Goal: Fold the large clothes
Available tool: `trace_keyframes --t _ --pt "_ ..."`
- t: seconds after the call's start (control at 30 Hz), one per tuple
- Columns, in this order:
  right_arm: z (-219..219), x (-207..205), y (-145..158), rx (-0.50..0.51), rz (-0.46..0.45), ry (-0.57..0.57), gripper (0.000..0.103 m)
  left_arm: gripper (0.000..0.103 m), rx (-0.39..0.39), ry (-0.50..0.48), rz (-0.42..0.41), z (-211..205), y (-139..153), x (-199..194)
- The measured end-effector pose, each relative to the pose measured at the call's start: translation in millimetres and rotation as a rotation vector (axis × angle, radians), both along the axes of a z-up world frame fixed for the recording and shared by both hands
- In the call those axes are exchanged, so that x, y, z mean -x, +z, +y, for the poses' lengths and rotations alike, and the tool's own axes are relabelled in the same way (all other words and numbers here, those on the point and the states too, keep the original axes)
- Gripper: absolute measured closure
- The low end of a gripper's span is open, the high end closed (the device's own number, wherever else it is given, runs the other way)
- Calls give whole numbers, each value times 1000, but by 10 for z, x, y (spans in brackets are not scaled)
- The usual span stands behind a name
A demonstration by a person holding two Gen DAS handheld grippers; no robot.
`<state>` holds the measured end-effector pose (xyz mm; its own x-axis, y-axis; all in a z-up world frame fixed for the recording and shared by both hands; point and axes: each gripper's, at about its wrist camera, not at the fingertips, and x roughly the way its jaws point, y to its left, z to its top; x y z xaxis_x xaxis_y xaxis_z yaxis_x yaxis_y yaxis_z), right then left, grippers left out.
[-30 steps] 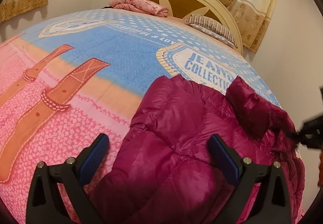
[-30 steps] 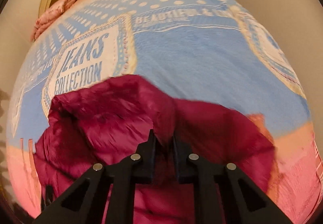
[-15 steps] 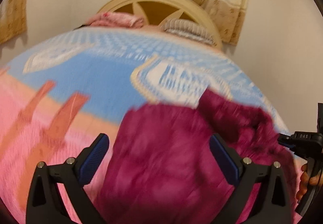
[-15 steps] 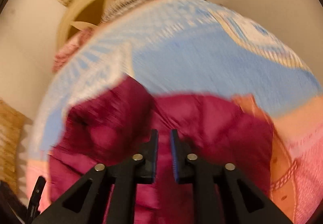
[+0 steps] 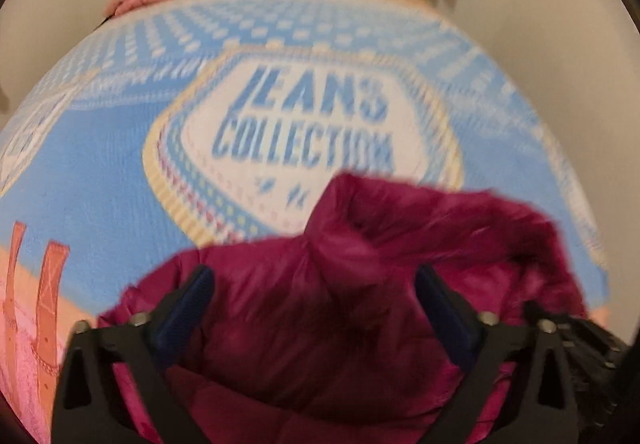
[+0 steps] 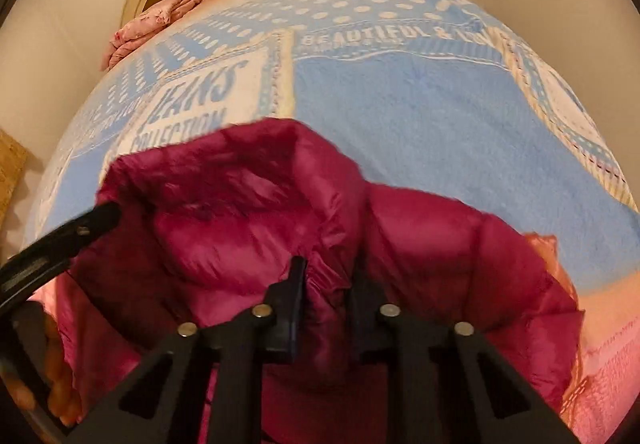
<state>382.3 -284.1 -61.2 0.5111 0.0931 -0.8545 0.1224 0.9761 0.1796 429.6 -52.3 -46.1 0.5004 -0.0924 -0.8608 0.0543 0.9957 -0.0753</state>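
Left cam: your left tongs (image 5: 312,292) are spread wide over the magenta puffer jacket (image 5: 360,284), gripping nothing; jacket lies bunched on the bed's blue blanket (image 5: 100,164). Right cam: your right tongs (image 6: 326,276) are nearly together, pinching a jacket (image 6: 240,220) fold w/ fabric between the fingers.

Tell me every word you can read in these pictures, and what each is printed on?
"JEANS COLLECTION": white badge on the blue bedspread.
"BEAUTIFUL & LO...": banner on the same bedspread; its end blurs out at the edge.
Smaller print under that banner: too blurred to read.
The magenta jacket: no visible text.
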Motion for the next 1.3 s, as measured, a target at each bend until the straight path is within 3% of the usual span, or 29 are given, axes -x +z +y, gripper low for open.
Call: trace_keyframes --t 0.03,0.1,0.13,0.27,0.3,0.4,0.5,0.53,0.6,0.77,0.83,0.9,0.97,1.03,1.13,1.2,1.3 --pt "-57 54 0 -8 -13 -6 88 56 -13 -1 11 18 -65 26" --pt "-185 181 3 -42 -36 -26 89 86 20 -9 26 99 -102 118" --pt "-257 261 -23 -70 -44 -38 89 87 62 -16 21 156 -94 206" --pt "-357 433 -210 -125 -48 -71 90 87 90 20 -35 309 -70 530" --pt "-360 469 -240 -135 -60 -78 91 83 111 53 -22 377 -121 560" --pt "-351 522 -301 -141 -109 -78 91 81 237 109 -15 559 -364 555" --pt "-245 549 -256 -77 -116 -35 83 80 139 94 -121 418 -381 634" --pt "-188 594 -201 -35 -98 -6 78 80 81 91 -140 333 -372 654" --pt "-153 730 -67 14 -99 11 73 79 42 90 -151 291 -364 644" --pt "-120 1117 698 58 -360 -47 72 78 81 108 -162 367 -366 626" --pt "-20 951 921 44 -406 -31 72 78 68 105 -164 343 -363 613" --pt "69 654 978 13 -393 -15 72 78 84 105 -164 381 -360 648" --pt "150 313 826 15 -319 -5 72 78 103 106 -163 395 -370 662" --pt "158 79 455 -24 -179 4 72 78 107 103 -162 401 -369 660" --pt "90 102 -160 -74 -17 -10 72 78 103 95 -160 393 -346 683" --pt "108 283 -263 -39 -152 47 72 76 100 83 -150 392 -274 745" --pt "161 364 -305 2 -201 71 72 58 133 89 -176 480 -53 988"
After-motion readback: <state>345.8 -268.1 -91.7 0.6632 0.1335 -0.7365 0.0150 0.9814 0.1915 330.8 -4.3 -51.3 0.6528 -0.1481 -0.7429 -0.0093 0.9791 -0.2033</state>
